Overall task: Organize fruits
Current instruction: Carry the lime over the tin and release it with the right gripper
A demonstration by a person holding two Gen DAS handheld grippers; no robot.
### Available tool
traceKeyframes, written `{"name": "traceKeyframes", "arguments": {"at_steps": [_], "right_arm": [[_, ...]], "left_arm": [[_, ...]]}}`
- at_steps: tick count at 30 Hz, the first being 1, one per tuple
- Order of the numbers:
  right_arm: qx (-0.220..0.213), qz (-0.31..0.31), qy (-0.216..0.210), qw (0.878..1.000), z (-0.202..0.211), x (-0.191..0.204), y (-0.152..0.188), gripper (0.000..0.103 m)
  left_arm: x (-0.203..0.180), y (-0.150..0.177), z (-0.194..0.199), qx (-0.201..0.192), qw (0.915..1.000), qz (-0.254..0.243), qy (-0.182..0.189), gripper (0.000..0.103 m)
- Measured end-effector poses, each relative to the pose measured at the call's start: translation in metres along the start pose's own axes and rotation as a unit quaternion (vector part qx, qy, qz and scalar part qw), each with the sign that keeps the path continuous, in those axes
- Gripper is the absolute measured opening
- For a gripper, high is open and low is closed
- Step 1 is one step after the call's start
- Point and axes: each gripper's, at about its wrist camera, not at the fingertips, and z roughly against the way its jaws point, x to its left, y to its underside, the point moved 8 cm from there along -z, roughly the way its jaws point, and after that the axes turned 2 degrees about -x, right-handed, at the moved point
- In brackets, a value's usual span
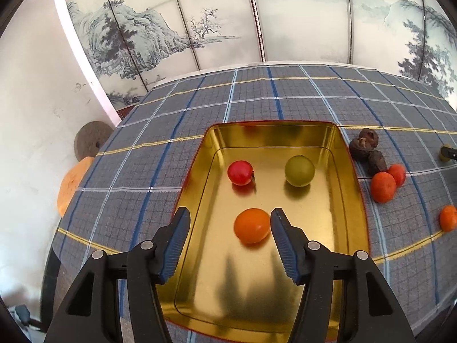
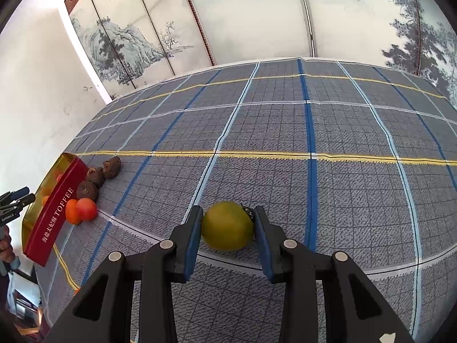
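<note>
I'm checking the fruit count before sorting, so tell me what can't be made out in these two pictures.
- Left wrist view: the green fruit in the right tongs is cut off by the picture's edge.
- Right wrist view: the tin's red wall hides most of its inside, so the fruit inside cannot be counted there.
- Right wrist view: whether the right tongs squeeze the green fruit or only touch it is unclear.
- Right wrist view: the left tongs are too small to judge.

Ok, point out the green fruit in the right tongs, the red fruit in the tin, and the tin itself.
green fruit (image 2: pixel 227 225), right wrist view, middle of its skin
red fruit (image 1: pixel 240 172), left wrist view, its centre
tin (image 1: pixel 352 188), left wrist view, right inner wall
</note>
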Motion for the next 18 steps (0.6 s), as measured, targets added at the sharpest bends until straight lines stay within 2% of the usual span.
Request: {"name": "traceKeyframes", "arguments": {"at_steps": [5,10,13,18], "right_arm": [[0.006,0.011,0.005,1.0,0.004,0.004,0.002,0.034],[-0.01,0.018,-0.009,1.0,0.023,0.024,-0.007,0.034],[-0.022,0.039,-0.03,0.999,0.035,0.053,-0.016,0.034],[-0.029,0.092,-0.088,0.991,0.048,0.133,-0.024,0.034]], "left_arm": [[-0.005,0.005,0.012,-0.004,1.0,0.006,0.005,0.06],[-0.011,0.009,0.022,-0.005,0.9998,0.012,0.013,0.061],[-0.01,0.013,0.028,-0.008,0.9997,0.018,0.014,0.061],[-0.004,0.019,0.037,-0.013,0.9996,0.023,0.01,0.061]]}}
